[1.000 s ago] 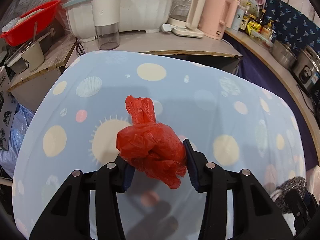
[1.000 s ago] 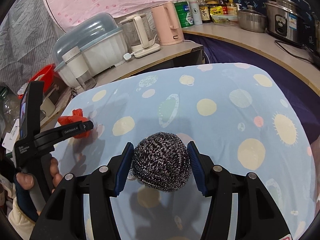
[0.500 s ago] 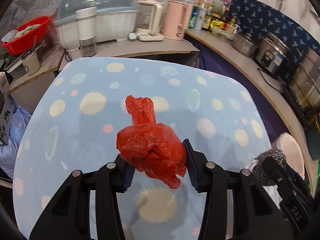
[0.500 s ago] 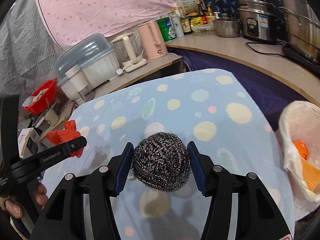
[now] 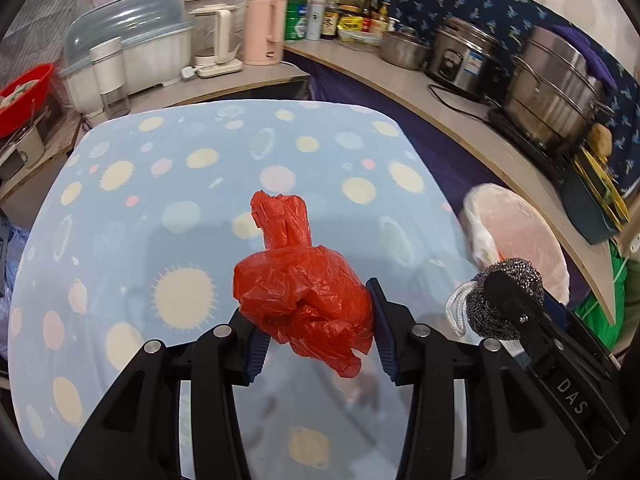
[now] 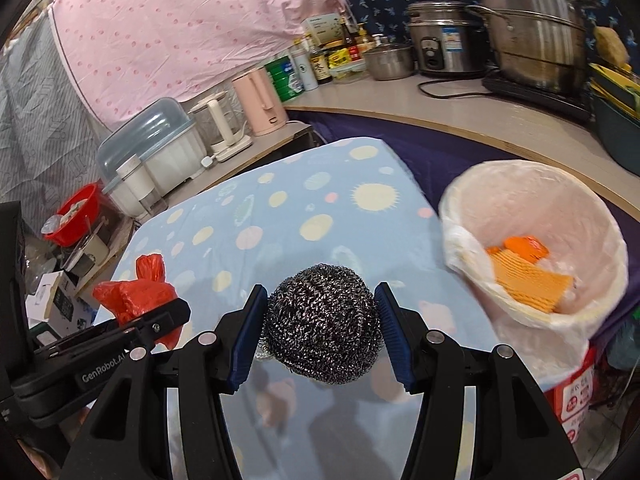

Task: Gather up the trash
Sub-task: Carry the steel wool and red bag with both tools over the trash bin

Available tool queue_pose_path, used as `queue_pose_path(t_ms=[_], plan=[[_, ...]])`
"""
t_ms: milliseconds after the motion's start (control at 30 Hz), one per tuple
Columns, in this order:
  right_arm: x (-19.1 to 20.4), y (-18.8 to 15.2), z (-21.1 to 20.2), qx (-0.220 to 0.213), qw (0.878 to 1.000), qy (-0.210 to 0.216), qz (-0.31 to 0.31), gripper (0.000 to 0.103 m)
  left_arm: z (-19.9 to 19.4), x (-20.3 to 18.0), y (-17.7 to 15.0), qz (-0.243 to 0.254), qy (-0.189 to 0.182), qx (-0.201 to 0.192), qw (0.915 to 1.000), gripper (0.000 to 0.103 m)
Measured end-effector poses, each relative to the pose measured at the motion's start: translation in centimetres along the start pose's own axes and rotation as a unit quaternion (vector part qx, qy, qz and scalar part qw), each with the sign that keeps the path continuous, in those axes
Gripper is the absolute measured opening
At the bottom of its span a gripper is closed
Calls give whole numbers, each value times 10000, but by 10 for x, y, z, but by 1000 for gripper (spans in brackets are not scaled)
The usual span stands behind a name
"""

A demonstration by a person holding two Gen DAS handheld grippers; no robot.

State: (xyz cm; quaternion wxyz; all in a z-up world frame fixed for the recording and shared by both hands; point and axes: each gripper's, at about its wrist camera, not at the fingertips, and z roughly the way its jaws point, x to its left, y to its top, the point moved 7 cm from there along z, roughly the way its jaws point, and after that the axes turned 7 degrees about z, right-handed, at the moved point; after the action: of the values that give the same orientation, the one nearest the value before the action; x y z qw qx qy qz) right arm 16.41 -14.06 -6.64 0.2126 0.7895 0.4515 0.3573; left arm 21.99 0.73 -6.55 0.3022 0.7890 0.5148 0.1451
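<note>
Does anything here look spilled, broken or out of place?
Nothing spilled or damaged. The only oddity: the bin liner sags unevenly over one side of the waste bin. The red plastic bag and steel wool scrubber are each held above the table.

Tablecloth [image 5: 120, 208]: pale blue, printed with cream suns and pink, yellow dots. Crumpled bag [image 5: 304, 300]: red. Scouring ball [image 6: 322, 328]: silver-grey steel. Bin liner [image 6: 532, 200]: translucent pinkish-white; orange scraps [image 6: 524, 276] inside. Kettle [image 6: 260, 100]: pink.

Even indoor light, fisheye-warped edges
</note>
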Motion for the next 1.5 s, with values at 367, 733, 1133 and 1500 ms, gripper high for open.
queue_pose_path(t_ms=[367,733,1133,1500], plan=[[-67,-7,-41,-152,9989,-280,356,53,-3,-81,-19,469,-290,130,9984,43],[-110,-2,-55,-240,9968,-461,603,53,9,-131,-27,762,-451,278,9957,43],[-138,0,-56,-257,9953,-512,778,53,23,-156,-25,910,-459,395,9940,43],[-158,9,-57,-348,9933,-594,924,53,34,-175,-18,1036,-493,420,9925,43]])
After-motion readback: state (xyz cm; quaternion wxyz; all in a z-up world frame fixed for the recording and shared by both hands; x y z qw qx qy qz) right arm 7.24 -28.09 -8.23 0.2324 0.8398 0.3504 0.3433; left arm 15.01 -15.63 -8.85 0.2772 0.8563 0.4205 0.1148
